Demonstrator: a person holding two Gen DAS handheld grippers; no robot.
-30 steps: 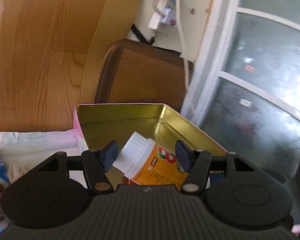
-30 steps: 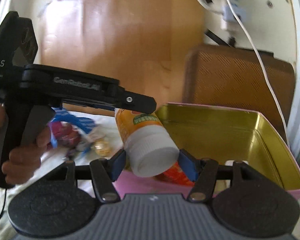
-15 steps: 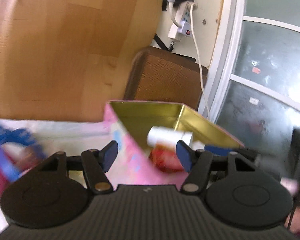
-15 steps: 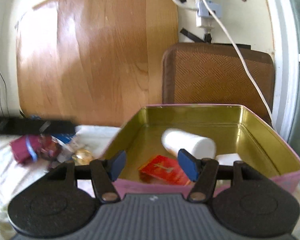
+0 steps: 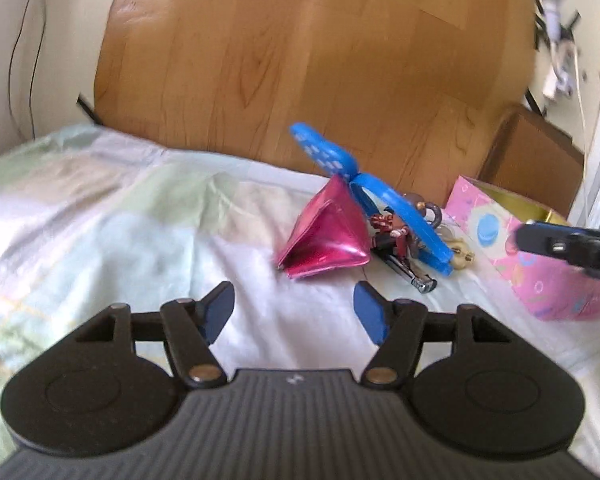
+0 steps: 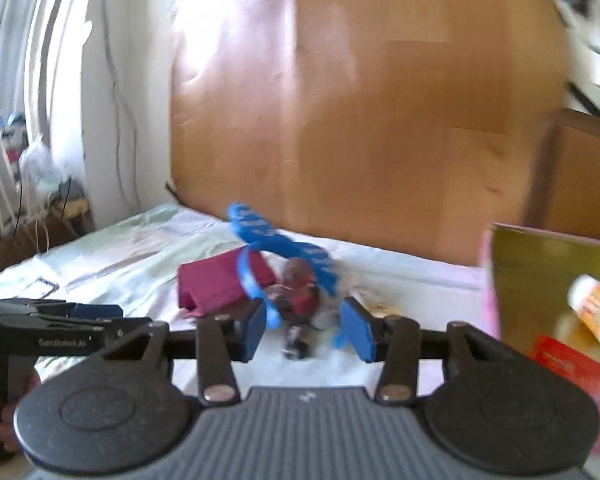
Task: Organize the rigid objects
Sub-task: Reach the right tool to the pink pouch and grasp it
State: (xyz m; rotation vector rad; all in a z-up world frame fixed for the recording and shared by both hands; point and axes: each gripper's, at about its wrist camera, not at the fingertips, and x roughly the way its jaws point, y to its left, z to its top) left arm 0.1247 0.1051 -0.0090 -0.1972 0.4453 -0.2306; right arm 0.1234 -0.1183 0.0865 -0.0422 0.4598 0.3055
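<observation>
Clutter on my rumpled bedsheet [image 5: 120, 216]: glossy magenta pyramid box [image 5: 324, 236], blue plastic loop [image 5: 396, 208] touching it. Left gripper [image 5: 294, 310] gapes empty; right gripper [image 6: 304, 328], just narrowing, grasps nothing. Orange bottle [image 6: 596, 316] lies inside pink tin [image 5: 540, 268].

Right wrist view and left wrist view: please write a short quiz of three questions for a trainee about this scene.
1. True or false: the orange bottle lies inside the tin box.
2. What is between the fingers of the left gripper?
A. a bottle
B. nothing
C. a red packet
3. Fill in: the magenta pouch lies on the ____ next to the blue strap.

Key: 1 true; 2 B; 3 bedsheet.
</observation>
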